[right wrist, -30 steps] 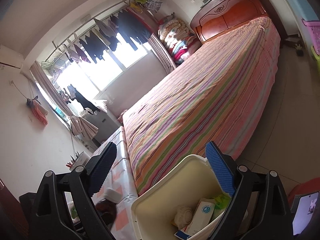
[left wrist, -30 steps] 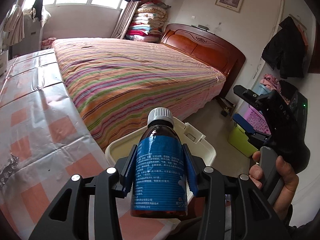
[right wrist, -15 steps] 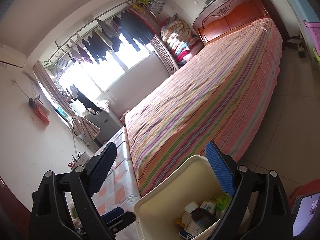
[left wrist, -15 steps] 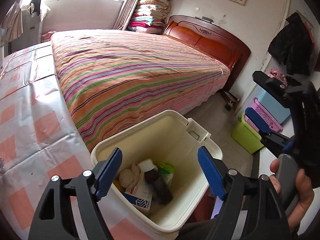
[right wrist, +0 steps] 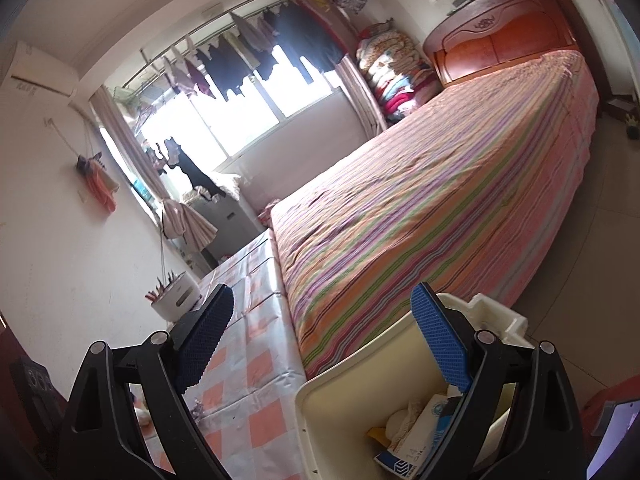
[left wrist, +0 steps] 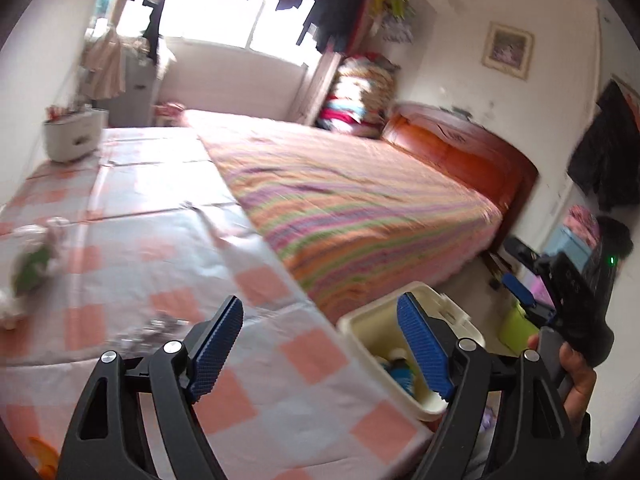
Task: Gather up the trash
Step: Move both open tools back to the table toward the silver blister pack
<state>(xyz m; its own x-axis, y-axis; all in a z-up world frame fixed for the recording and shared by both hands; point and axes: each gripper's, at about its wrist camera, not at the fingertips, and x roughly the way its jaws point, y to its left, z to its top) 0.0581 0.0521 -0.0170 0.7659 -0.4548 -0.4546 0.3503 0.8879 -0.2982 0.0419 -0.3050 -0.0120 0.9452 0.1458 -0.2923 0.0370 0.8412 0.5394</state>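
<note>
The brown bottle (left wrist: pixel 401 369) lies in the cream trash bin (left wrist: pixel 362 325) at lower right of my left view. My left gripper (left wrist: pixel 320 350) has just been opening – spread, nothing between – over the checked desk (left wrist: pixel 120 248); my right gripper (right wrist: pixel 322 340) is spread too, empty.

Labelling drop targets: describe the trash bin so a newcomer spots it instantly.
Start at the big bed with the striped cover. At its near corner, beside the table with the pink-checked cloth, a cream plastic bin stands on the floor, open-topped, with a box and other scraps inside. Nothing else that low is cream and open; the white holder sits up on the table.
</note>
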